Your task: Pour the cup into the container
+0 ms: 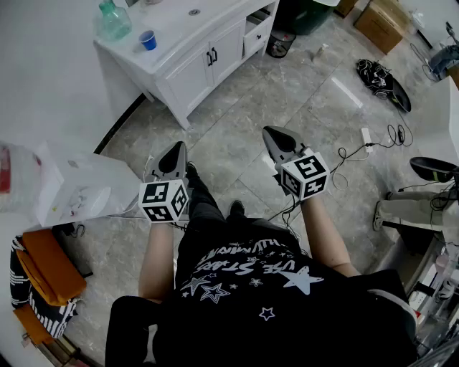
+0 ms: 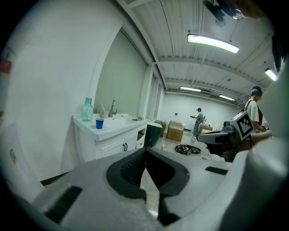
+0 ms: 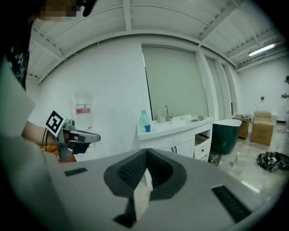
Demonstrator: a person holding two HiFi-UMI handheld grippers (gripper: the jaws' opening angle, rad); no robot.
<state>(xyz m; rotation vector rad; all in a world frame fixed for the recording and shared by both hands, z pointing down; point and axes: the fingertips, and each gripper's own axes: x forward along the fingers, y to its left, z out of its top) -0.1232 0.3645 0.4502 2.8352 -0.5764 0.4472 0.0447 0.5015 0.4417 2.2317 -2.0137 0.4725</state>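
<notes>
Left tongs (image 1: 178, 149) together, right tongs (image 1: 270, 133) together (both empty); blue cup (image 1: 148, 40) on vanity (image 1: 183, 25).

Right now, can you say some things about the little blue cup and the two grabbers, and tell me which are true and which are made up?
1. The small blue plastic cup stands on the white cabinet counter. True.
2. The left gripper is holding the cup. False: its jaws are together with nothing between them, and the cup stands far off on the counter.
3. A pale green see-through bottle stands near the cup on the same counter. True.
4. The right gripper is wide open. False: its jaws are shut and empty.
</notes>
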